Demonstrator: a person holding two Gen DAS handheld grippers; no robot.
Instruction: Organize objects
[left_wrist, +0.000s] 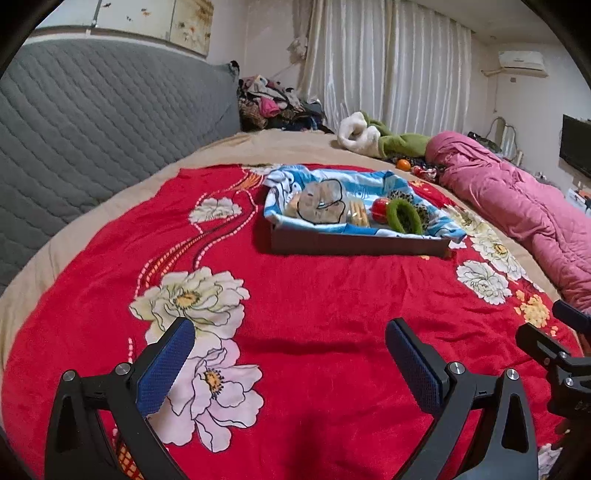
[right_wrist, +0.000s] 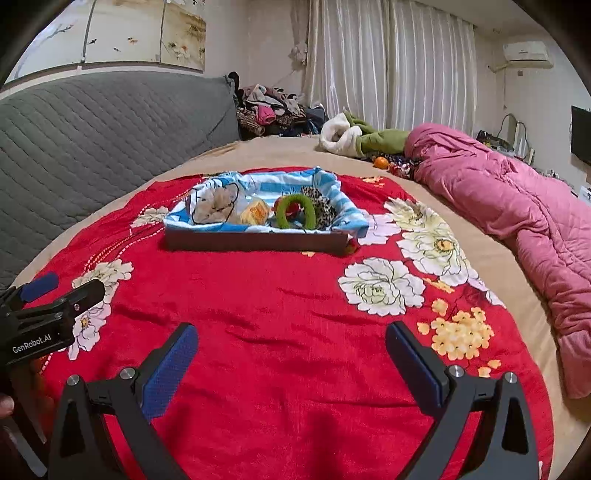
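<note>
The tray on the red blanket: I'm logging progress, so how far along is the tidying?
Mostly done, it seems. The tray, lined with a blue cloth, already holds a green ring, a leopard-print piece, a yellowish item and a clear packet. Nothing is in hand: the left gripper and right gripper are both open and empty. An orange beside the pink quilt may remain.

The red blanket (right_wrist: 280, 295) looks plush with a slight sheen, its flowers printed. The tray (right_wrist: 255, 242) has a smooth matt brown wall and a thin cloth lining (right_wrist: 258, 181). The green ring (right_wrist: 295, 210) is fuzzy. Each gripper's (left_wrist: 290, 354) pads (left_wrist: 166, 365) are knurled blue rubber on matt black plastic.
</note>
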